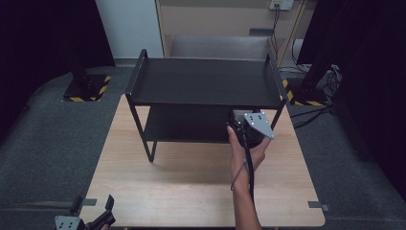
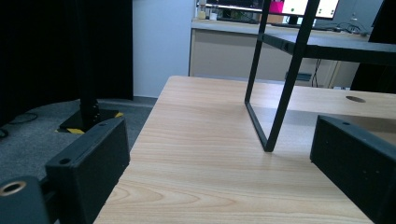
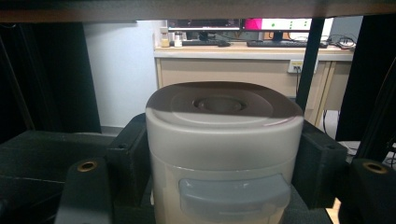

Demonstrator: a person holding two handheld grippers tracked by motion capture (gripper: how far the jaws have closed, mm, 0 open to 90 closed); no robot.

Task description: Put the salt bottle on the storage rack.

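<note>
A white lidded container (image 3: 223,135) with a pale grey latch on its front sits between my right gripper's (image 3: 224,161) black jaws, which are shut on its sides. A hand holds this right gripper (image 1: 243,123) at the front right of the black two-tier rack (image 1: 206,81), reaching in under the top shelf at the level of the lower shelf. I cannot tell whether the container rests on that shelf. My left gripper (image 1: 93,205) hangs at the table's near left corner, open and with nothing in it (image 2: 224,158).
The rack stands on the far half of a light wooden table (image 1: 191,182), and its front left leg (image 2: 280,102) shows ahead of the left gripper. Dark carpet, stand bases with yellow-black tape (image 1: 88,88) and cables (image 1: 316,112) surround the table.
</note>
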